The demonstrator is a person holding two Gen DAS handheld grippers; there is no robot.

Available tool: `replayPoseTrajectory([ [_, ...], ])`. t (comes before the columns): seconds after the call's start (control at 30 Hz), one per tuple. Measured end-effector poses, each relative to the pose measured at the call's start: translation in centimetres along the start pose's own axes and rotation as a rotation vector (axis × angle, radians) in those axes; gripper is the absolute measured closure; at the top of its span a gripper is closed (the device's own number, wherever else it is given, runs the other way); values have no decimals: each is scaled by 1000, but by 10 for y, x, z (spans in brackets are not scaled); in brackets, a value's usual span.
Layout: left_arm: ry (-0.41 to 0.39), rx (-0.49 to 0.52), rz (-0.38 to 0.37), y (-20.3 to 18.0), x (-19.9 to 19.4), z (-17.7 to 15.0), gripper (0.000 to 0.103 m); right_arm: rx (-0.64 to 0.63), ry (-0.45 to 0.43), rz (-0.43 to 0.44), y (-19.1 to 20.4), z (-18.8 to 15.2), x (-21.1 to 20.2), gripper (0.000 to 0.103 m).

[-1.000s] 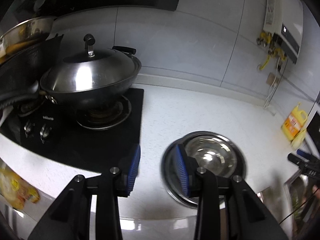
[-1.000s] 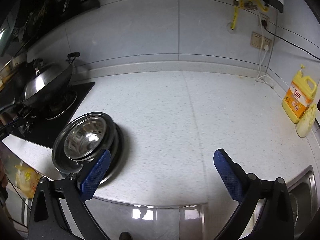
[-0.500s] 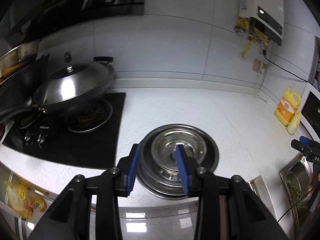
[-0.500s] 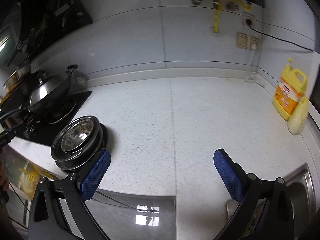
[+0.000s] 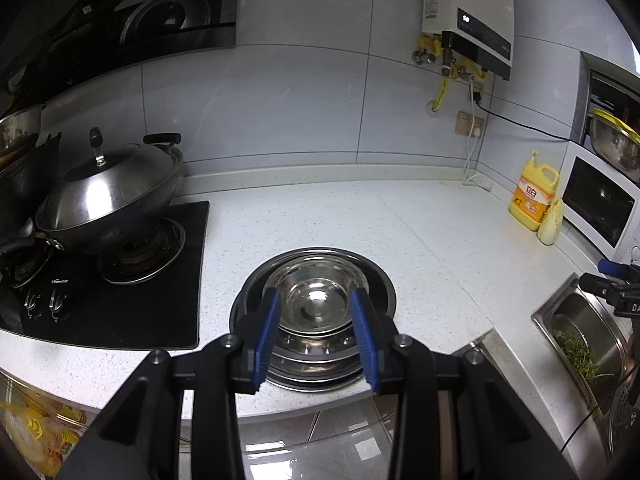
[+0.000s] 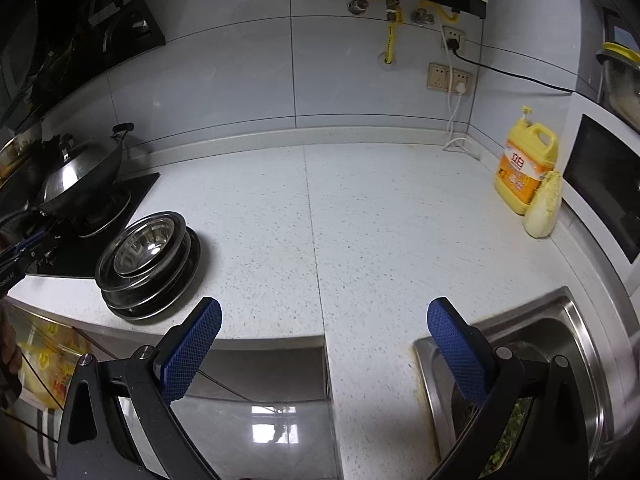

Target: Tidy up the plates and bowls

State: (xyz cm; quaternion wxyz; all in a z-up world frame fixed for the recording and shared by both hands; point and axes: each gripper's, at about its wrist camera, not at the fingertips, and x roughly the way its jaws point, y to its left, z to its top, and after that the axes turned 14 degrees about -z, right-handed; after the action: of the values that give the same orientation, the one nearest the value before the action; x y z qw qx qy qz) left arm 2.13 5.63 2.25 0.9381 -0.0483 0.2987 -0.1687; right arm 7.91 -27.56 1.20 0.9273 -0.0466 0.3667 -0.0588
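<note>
Since the earlier frames we have drawn both tools back toward the front edge of the tabletop [image 6: 400, 220], and the stack of steel plates and bowls [image 5: 316, 312] now sits centred in the left view instead of off to its right. That stack rests near the front edge, just beside the black hob [image 5: 120, 300], with the smallest bowl [image 6: 146, 242] on top. Our left tool [image 5: 316, 328] hangs above the stack, its jaws set narrow and gripping nothing. Our right tool [image 6: 324, 344] stands wide and empty, well apart from the stack, over the edge beside the sink [image 6: 560, 340]. We judge the risk to be a glancing grasp: polished rims are slippery, and a pad catching the top bowl off-centre could tip it or nudge the whole stack toward the nearby edge.
</note>
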Motion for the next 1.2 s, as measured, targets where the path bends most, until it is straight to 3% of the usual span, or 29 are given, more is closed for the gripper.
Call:
replayPoseTrajectory([
  [0.57,1,-36,51,-38,-22,-5,68,-37,-57,96,-5,5,-14,2],
  [1.2,9,-67,101,-47,-33,-19,68,-70,-60,138,-1,2,-17,2],
])
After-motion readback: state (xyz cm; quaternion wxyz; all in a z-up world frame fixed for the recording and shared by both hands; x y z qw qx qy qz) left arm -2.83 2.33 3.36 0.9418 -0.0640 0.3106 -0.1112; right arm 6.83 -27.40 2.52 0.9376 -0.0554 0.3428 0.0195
